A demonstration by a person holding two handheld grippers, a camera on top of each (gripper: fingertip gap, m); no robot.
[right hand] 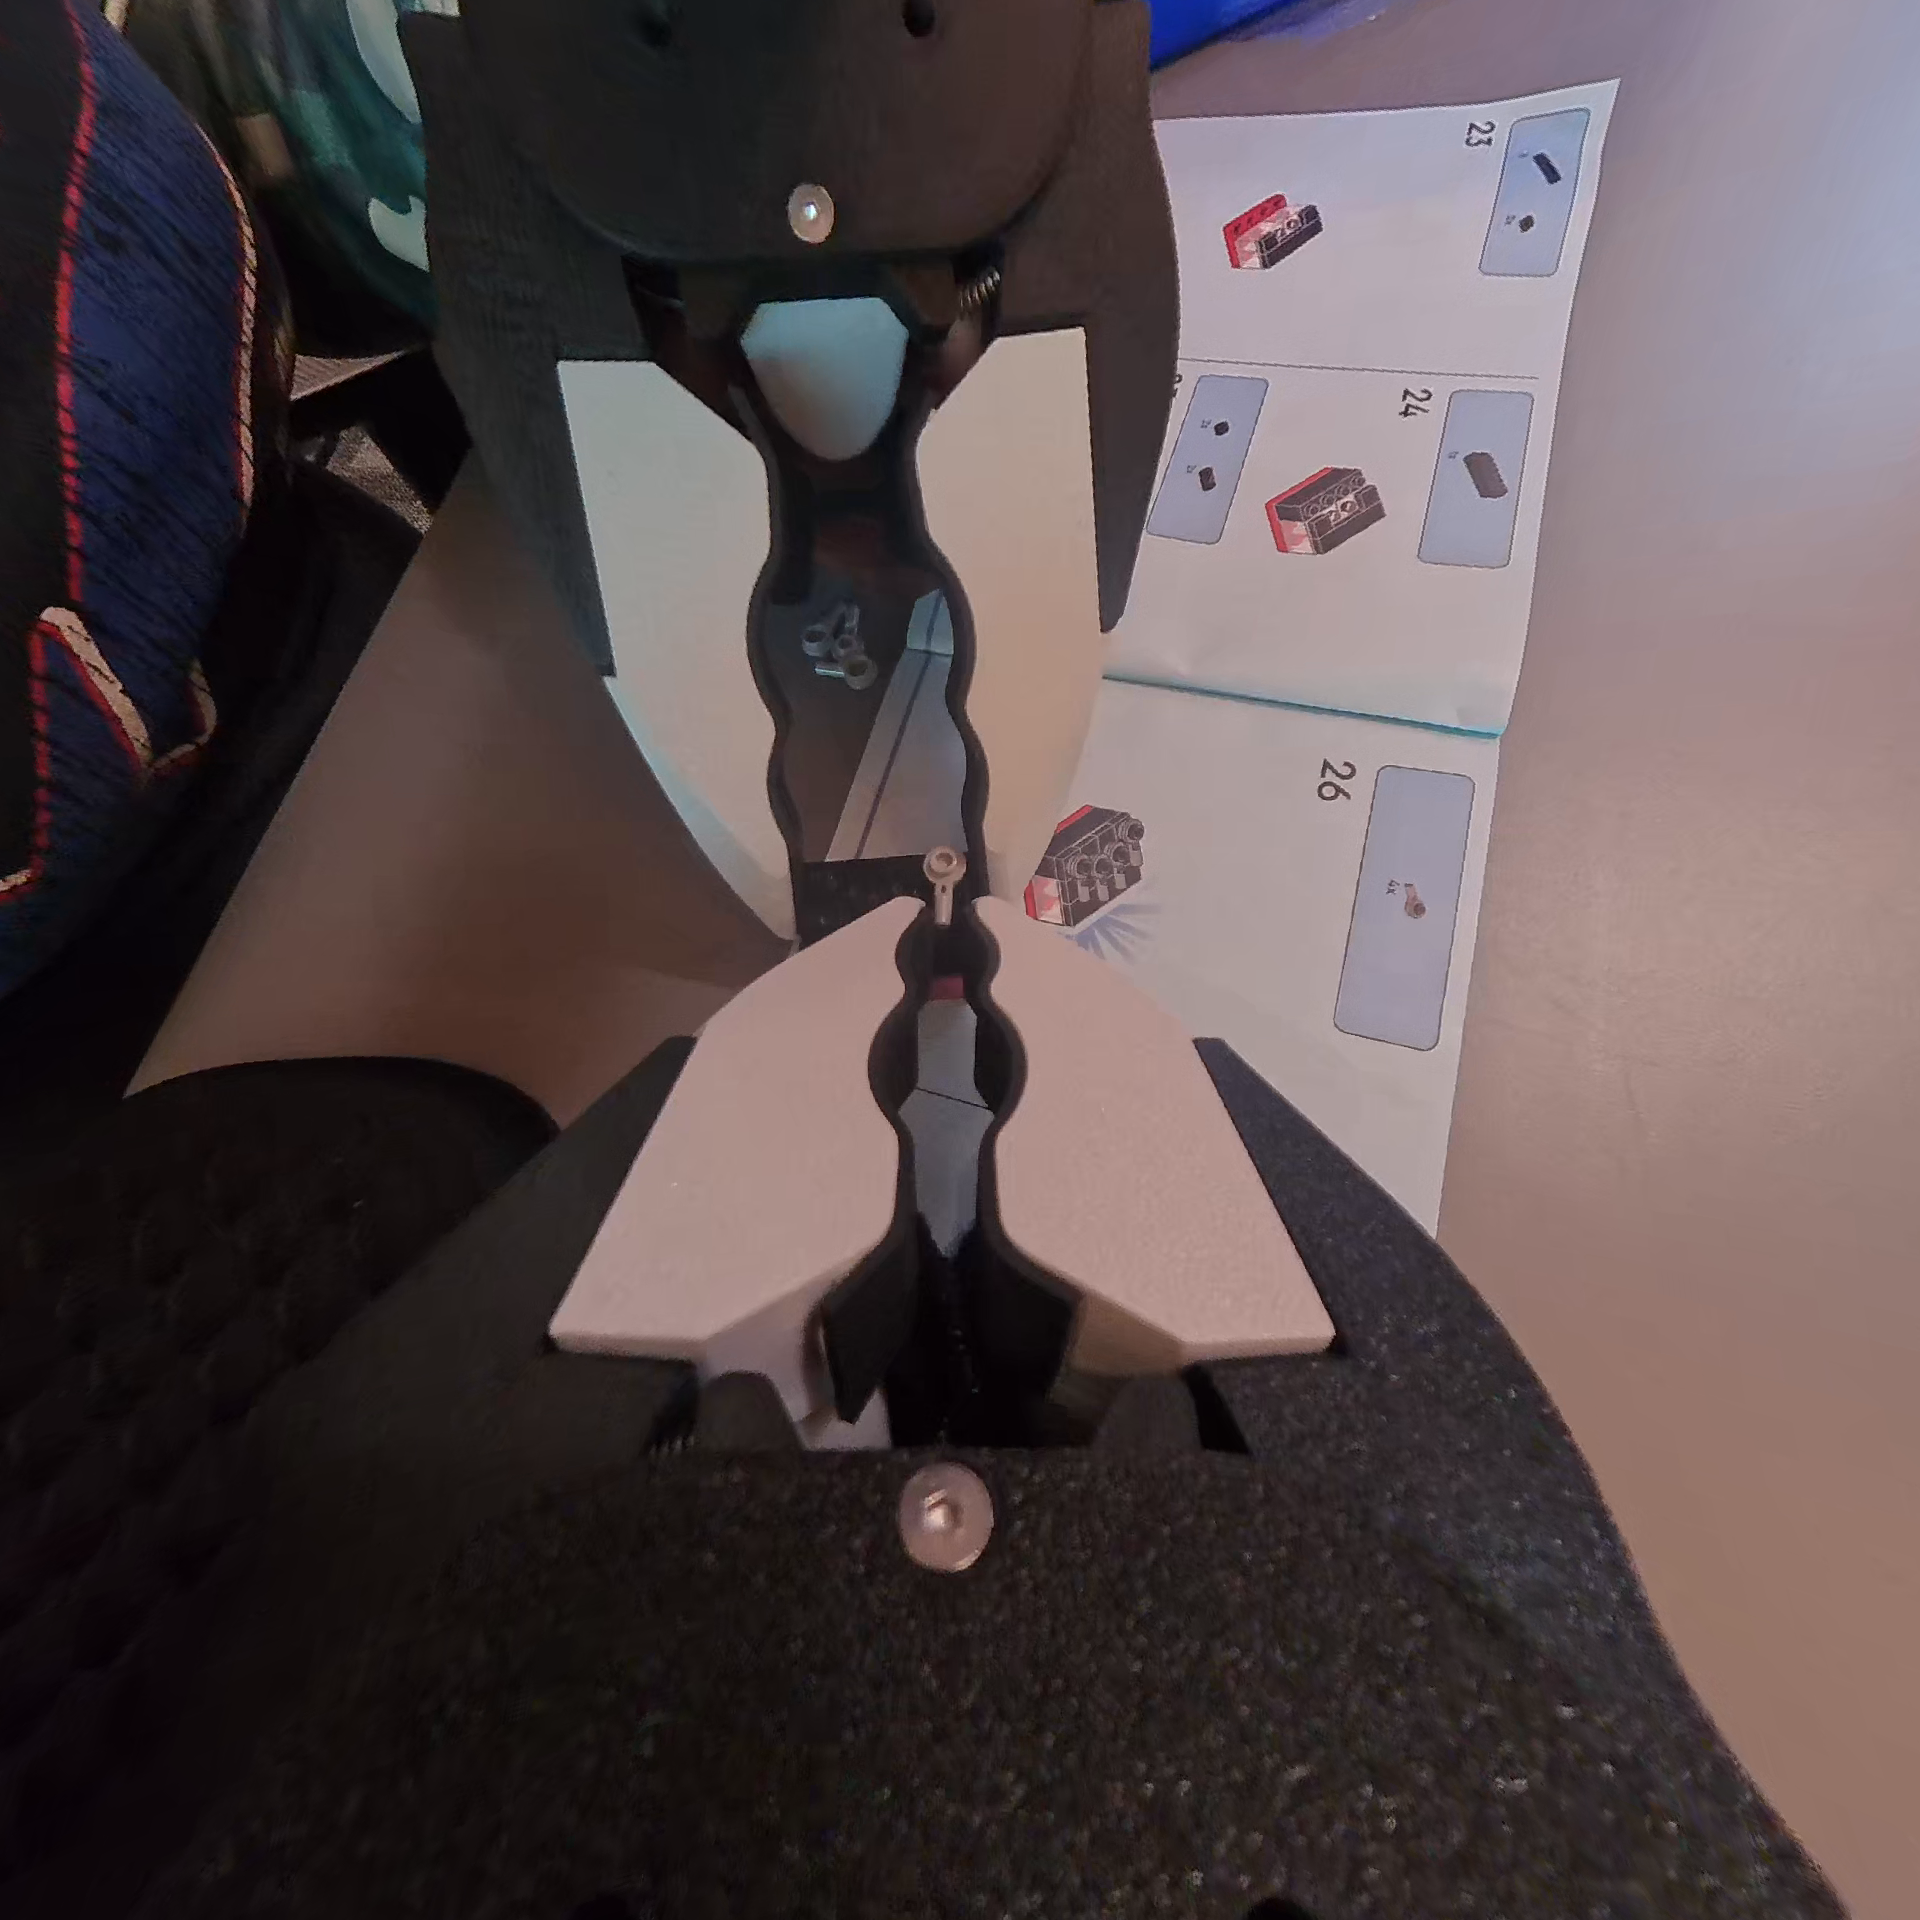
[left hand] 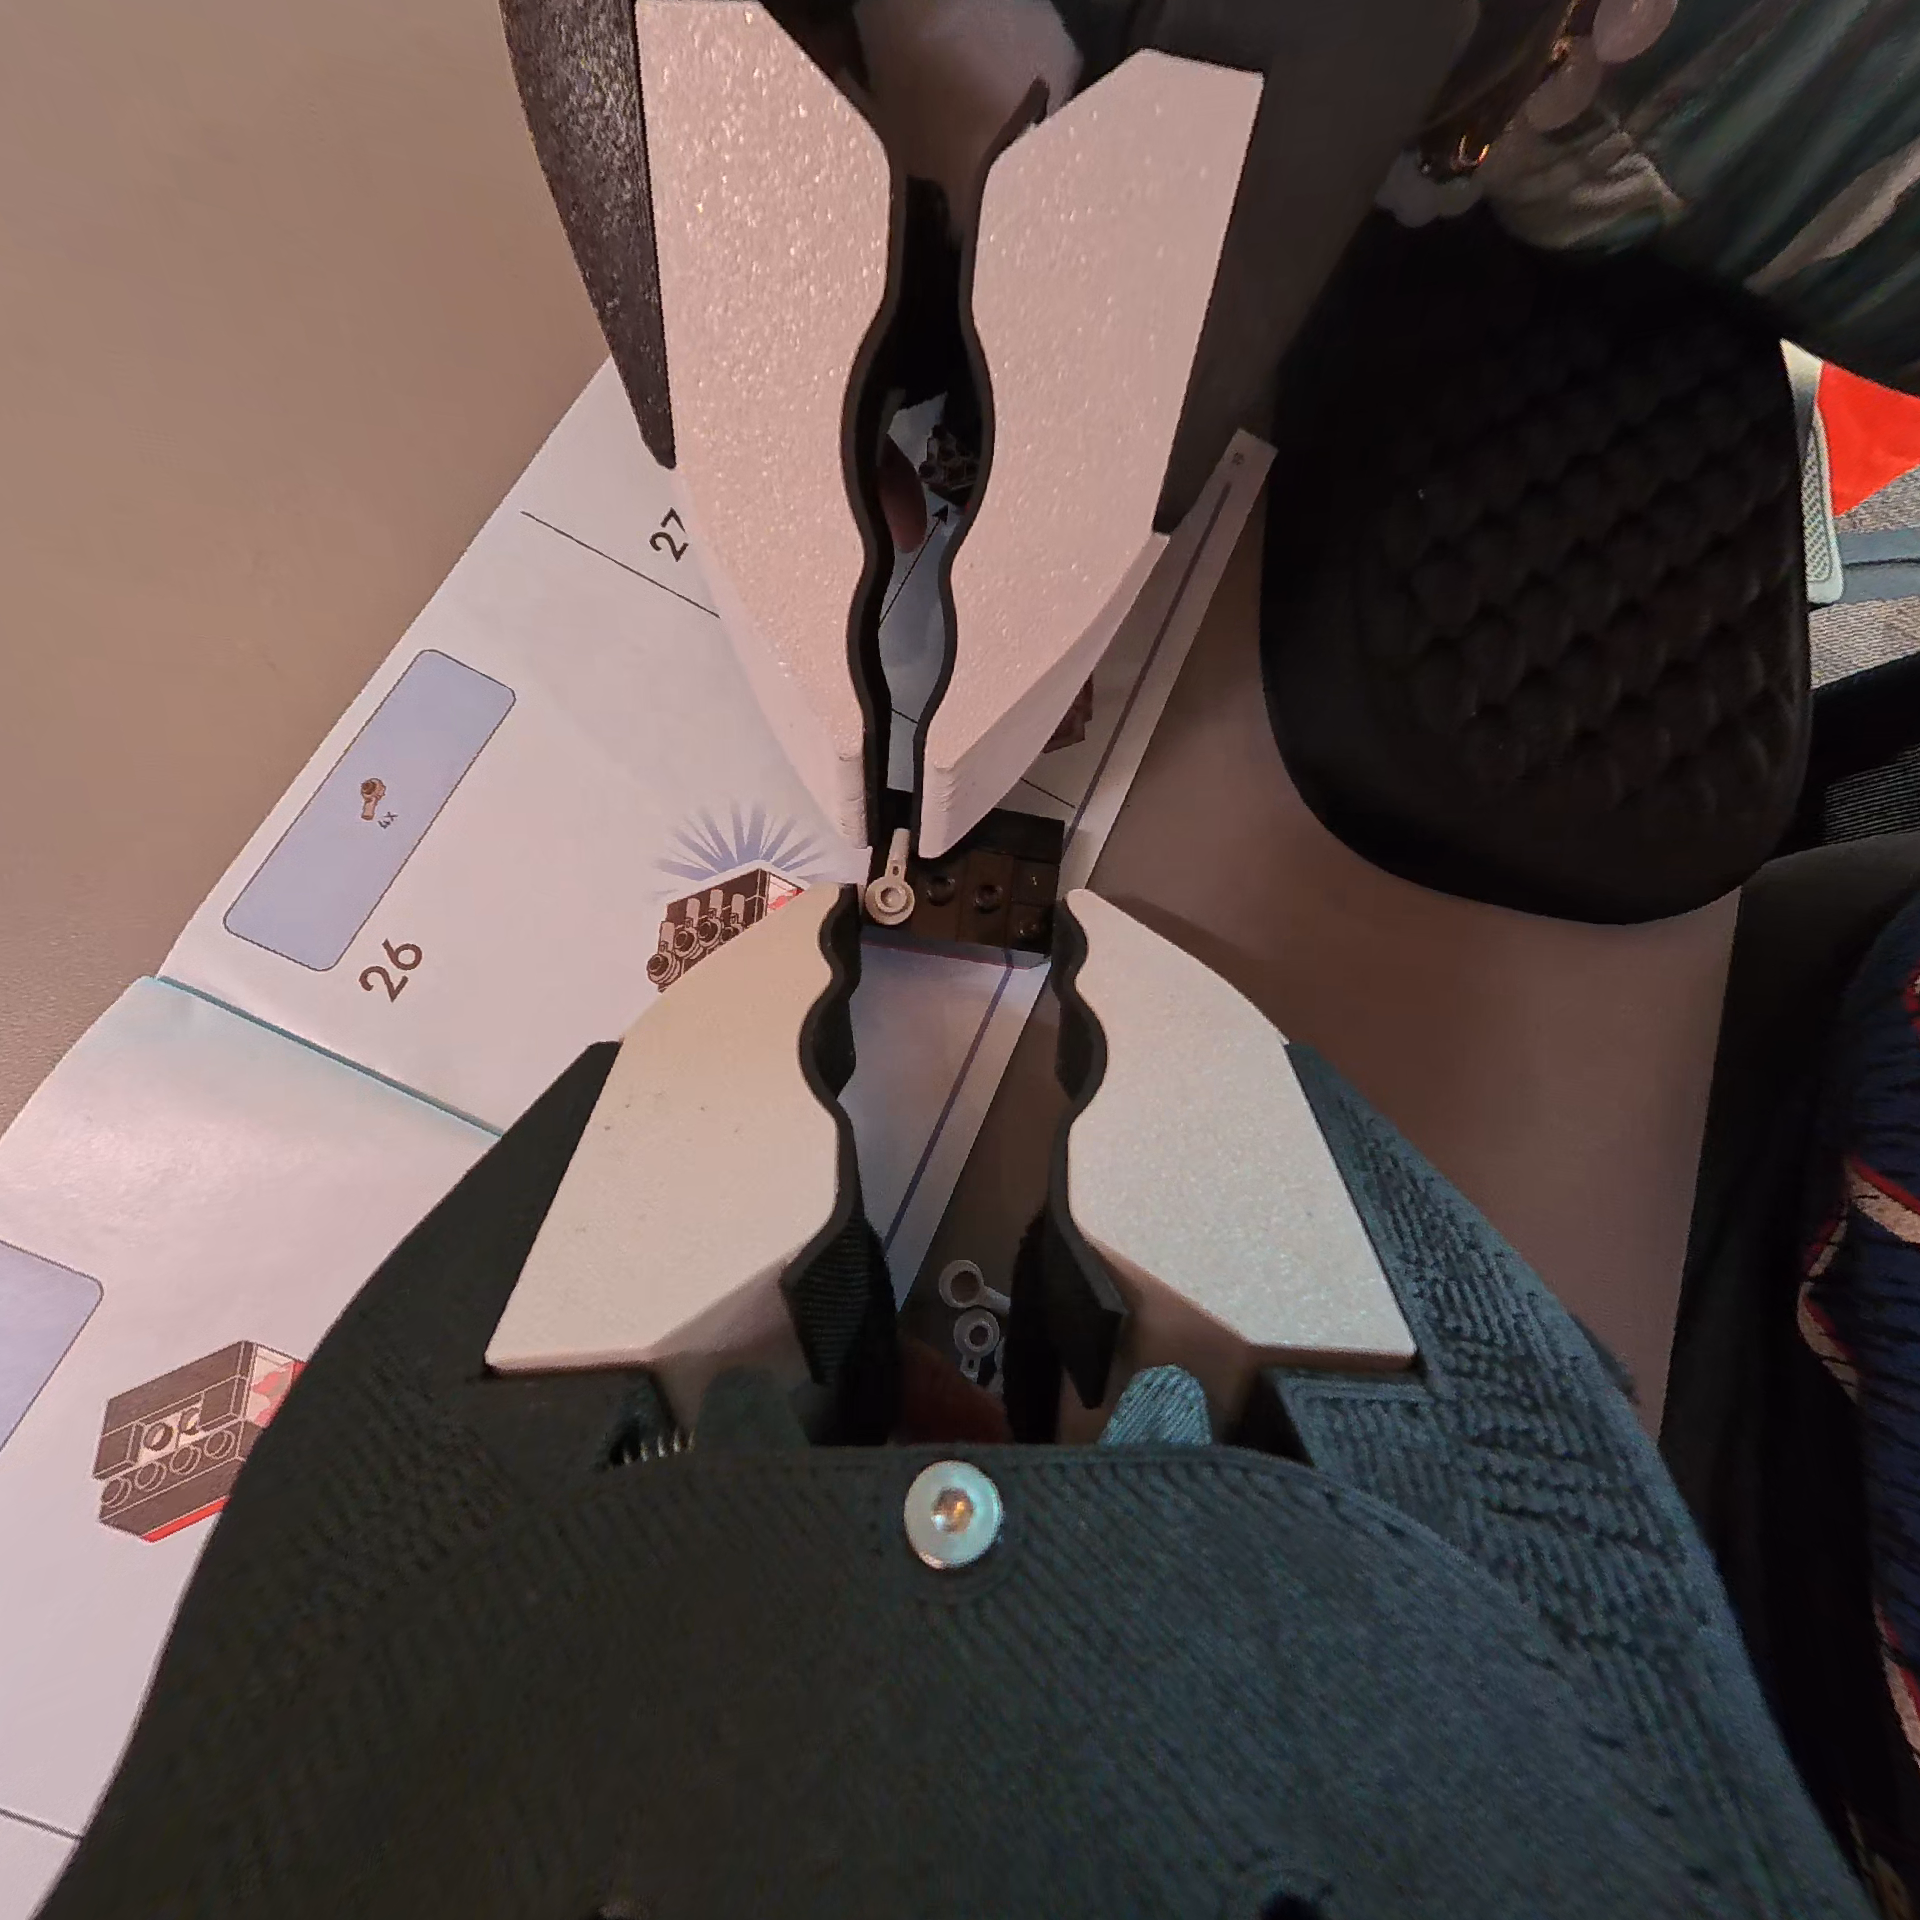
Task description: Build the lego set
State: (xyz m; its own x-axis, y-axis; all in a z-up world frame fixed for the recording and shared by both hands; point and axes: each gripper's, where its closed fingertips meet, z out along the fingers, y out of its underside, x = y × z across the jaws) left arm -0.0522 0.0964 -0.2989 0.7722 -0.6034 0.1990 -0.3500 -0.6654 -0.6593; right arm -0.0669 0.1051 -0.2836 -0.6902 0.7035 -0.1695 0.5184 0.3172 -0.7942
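Note:
My left gripper [left hand: 961, 914] is shut on a black lego block [left hand: 987, 888] with stud holes and holds it above the instruction booklet [left hand: 343, 748]. My right gripper [right hand: 948, 909] is shut on a small grey pin piece [right hand: 942, 873] and holds its ring end at the block's left end. In the left wrist view the right gripper [left hand: 899, 831] comes in from the top, with the grey piece [left hand: 889, 894] touching the block. In the right wrist view the left gripper [right hand: 883, 894] comes in from the top with the block [right hand: 862, 883].
Several loose grey pin pieces [left hand: 971, 1320] lie on the tan table [left hand: 208, 312] under the left gripper; they also show in the right wrist view [right hand: 840, 649]. The open booklet [right hand: 1351, 623] lies flat. A black mesh chair part [left hand: 1527, 623] and a person's blue patterned clothing [right hand: 104, 416] are at the table edge. The grippers are tip to tip, or close to it.

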